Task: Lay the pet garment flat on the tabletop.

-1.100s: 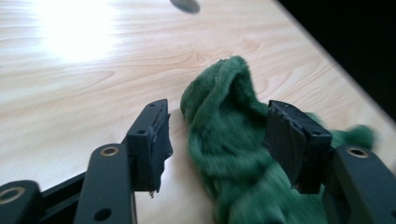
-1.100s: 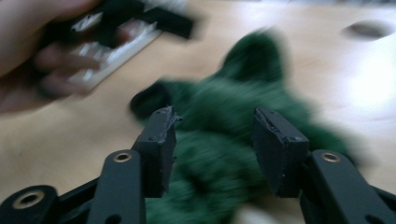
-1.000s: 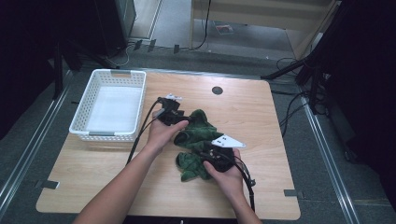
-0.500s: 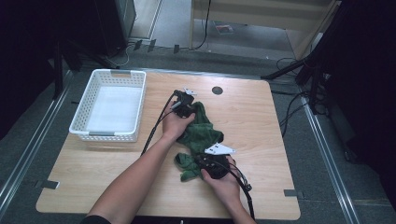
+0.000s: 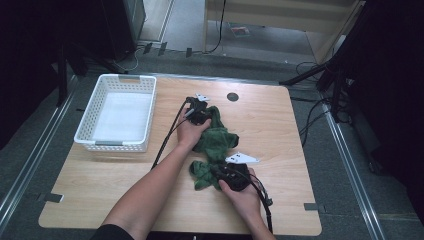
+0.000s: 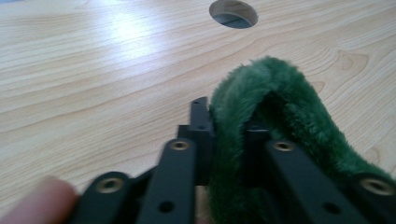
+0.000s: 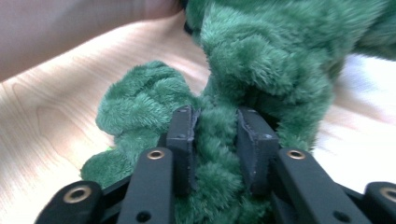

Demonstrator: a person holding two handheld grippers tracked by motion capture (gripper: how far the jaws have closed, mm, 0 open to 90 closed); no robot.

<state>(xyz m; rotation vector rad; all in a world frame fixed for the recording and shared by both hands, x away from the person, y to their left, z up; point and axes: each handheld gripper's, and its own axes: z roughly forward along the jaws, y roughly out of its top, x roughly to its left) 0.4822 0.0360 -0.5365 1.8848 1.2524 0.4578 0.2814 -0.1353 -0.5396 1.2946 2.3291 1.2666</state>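
a wooden table (image 5: 280, 130) carries a white basket (image 5: 119, 115) and a crumpled green cloth (image 5: 216, 142).

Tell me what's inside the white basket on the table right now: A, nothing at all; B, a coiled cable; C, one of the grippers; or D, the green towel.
A: in the high view the white basket shows only its bare floor, while the green towel lies on the table beside it, clamped by the left gripper and the right gripper.
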